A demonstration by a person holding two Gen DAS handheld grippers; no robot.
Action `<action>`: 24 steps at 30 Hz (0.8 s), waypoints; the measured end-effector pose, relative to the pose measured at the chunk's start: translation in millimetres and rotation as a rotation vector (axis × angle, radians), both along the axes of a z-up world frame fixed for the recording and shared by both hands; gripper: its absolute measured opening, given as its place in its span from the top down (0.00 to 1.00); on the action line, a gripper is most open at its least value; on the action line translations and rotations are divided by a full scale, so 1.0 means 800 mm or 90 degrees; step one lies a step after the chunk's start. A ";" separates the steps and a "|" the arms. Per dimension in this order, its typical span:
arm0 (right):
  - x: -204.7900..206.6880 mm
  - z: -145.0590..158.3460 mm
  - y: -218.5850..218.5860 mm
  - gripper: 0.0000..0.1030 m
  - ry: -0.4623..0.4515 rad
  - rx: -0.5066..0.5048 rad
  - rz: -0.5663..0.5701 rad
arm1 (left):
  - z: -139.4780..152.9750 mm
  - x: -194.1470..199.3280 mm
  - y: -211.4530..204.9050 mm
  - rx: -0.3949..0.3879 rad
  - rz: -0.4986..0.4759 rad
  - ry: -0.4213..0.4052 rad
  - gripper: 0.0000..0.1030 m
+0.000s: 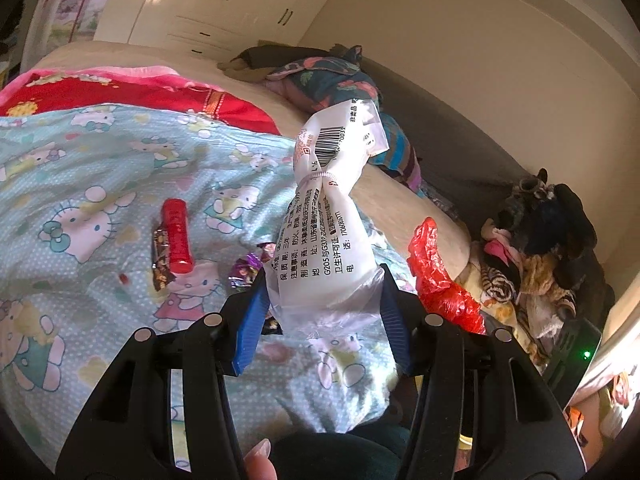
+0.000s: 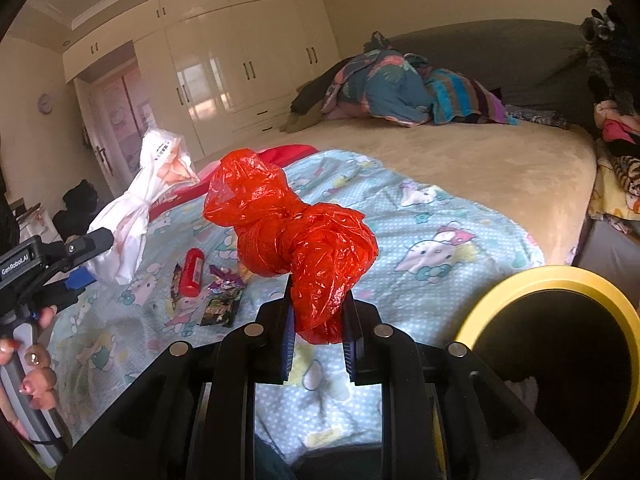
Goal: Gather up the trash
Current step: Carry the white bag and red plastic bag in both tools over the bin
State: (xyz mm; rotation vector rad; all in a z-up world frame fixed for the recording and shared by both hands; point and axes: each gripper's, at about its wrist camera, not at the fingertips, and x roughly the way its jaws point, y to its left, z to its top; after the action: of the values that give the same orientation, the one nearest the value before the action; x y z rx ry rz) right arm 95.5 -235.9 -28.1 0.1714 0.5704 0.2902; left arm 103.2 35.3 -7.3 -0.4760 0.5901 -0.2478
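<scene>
**2 bags held above the bed**

The bed (image 2: 500, 168) carries a cartoon-print blanket (image 1: 100, 184). A yellow-rimmed bin (image 2: 532, 280) stands beside it. The left hand-held gripper (image 1: 324, 300) is clamped on a white bag (image 1: 320, 216); the right hand-held gripper (image 2: 318, 320) grips a red bag (image 2: 296, 236). A red tube (image 1: 177, 236) and what look like 3 wrappers (image 2: 222, 300) lie on the blanket.
</scene>
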 end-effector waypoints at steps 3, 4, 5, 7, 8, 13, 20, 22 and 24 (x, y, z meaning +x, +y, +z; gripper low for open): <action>-0.005 0.002 -0.014 0.82 -0.002 0.001 -0.018 | 0.003 -0.002 -0.009 0.004 -0.011 -0.003 0.57; -0.007 0.003 -0.018 0.82 -0.003 0.003 -0.025 | 0.004 -0.003 -0.012 0.004 -0.016 -0.004 0.57; -0.008 0.003 -0.022 0.82 -0.003 0.003 -0.029 | 0.004 -0.004 -0.014 0.005 -0.021 -0.005 0.57; -0.012 0.004 -0.028 0.82 -0.005 0.004 -0.039 | 0.005 -0.005 -0.021 0.007 -0.030 -0.006 0.57; -0.013 0.005 -0.032 0.82 -0.005 0.005 -0.044 | 0.006 -0.006 -0.024 0.007 -0.035 -0.007 0.57; -0.016 0.006 -0.049 0.82 -0.007 0.008 -0.070 | 0.008 -0.011 -0.039 0.010 -0.057 -0.013 0.57; -0.020 0.008 -0.077 0.82 -0.011 0.015 -0.108 | 0.010 -0.015 -0.058 0.018 -0.085 -0.016 0.57; -0.023 0.007 -0.086 0.82 -0.012 0.015 -0.121 | 0.010 -0.016 -0.063 0.022 -0.092 -0.017 0.57; -0.025 0.006 -0.096 0.82 -0.013 0.017 -0.135 | 0.009 -0.017 -0.067 0.024 -0.098 -0.017 0.57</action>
State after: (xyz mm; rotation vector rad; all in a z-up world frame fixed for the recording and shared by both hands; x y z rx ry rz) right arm 75.2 -312.4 -23.0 0.2529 0.5237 0.0943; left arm 89.3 -18.3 0.0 -0.3913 0.6054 -0.3879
